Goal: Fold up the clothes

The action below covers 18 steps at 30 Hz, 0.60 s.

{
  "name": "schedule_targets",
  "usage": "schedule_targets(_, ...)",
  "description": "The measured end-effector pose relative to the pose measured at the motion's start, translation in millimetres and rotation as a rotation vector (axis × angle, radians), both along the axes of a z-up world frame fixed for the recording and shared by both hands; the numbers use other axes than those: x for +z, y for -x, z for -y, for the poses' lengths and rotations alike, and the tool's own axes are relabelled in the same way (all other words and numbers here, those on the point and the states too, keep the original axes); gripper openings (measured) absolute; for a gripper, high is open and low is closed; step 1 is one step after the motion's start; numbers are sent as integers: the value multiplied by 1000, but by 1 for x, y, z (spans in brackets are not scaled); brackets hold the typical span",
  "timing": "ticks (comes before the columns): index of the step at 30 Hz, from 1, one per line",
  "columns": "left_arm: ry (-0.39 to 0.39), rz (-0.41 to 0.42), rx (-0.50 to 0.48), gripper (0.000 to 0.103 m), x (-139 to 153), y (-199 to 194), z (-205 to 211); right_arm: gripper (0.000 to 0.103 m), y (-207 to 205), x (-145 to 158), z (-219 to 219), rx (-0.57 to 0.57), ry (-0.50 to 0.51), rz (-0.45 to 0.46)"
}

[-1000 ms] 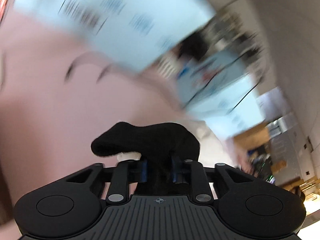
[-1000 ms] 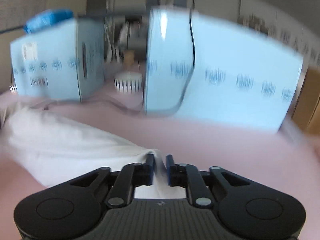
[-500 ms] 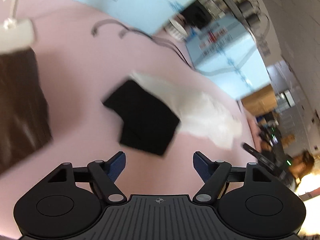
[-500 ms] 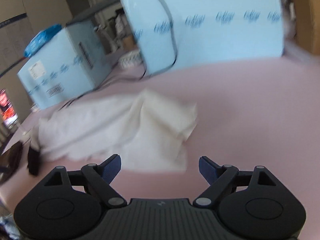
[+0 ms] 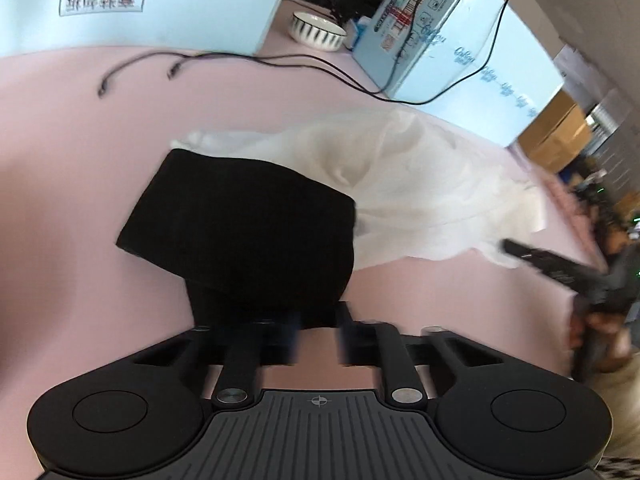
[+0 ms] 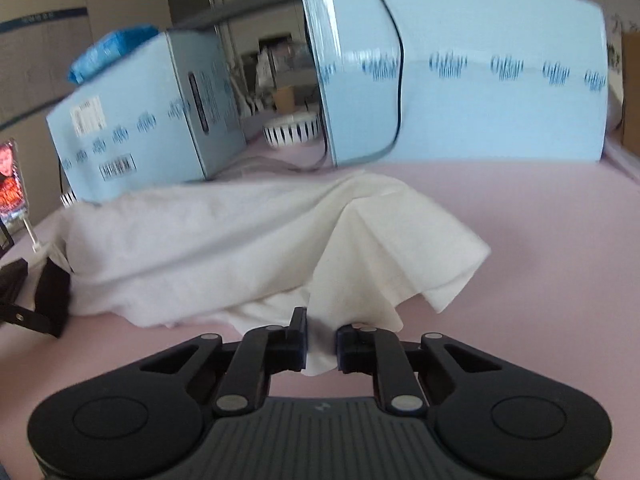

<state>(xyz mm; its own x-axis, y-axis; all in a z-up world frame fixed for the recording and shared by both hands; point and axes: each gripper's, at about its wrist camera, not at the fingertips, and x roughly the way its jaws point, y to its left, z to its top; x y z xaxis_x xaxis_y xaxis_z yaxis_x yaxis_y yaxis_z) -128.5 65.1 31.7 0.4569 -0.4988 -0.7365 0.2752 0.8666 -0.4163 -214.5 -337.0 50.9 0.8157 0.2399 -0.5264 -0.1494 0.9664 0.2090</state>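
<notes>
A white garment [image 5: 420, 192] lies crumpled across the pink table [image 5: 72, 184]. A black cloth piece [image 5: 248, 228] overlaps its left end. My left gripper [image 5: 318, 320] is shut on the near edge of the black piece, though its fingers are blurred. In the right wrist view the white garment [image 6: 192, 256] spreads leftward, one corner pulled into a peak. My right gripper [image 6: 322, 336] is shut on that corner's lower edge. The right gripper [image 5: 552, 268] also appears at the garment's far end, held by a hand.
Light blue boxes [image 5: 160, 4] [image 5: 452, 40] stand along the back of the table, with a striped bowl [image 5: 318, 32] between them. Black cables [image 5: 280, 58] trail over the pink surface. A brown cardboard box [image 5: 556, 136] sits beyond. Bare pink table [image 6: 540, 260] lies to the right.
Half a second ago both grippers stood open above the cloth. Now each has dropped to the near edge and shut, the left on the black piece, the right on the white garment.
</notes>
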Motion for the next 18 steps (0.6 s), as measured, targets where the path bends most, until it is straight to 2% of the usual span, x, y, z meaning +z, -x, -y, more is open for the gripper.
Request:
schedule_targets(3,20,26,11,8,12,8,-9,14,8,12,3,7,-44,38)
schedule_targets(6,42,71,53,8,37,21,-22,14,29,40,7,23,-76,135)
schedule_targets(13,166,232,166,8,103,61,-66,14,75,101,11,69,-141,349)
schedule_targets(15,175,268,145,5,114,73,-69,14,82,111,10,78,-156,384)
schedule_targets(18,139,267,140,4,118,82,-67,13,87,126,10,77,-183,444)
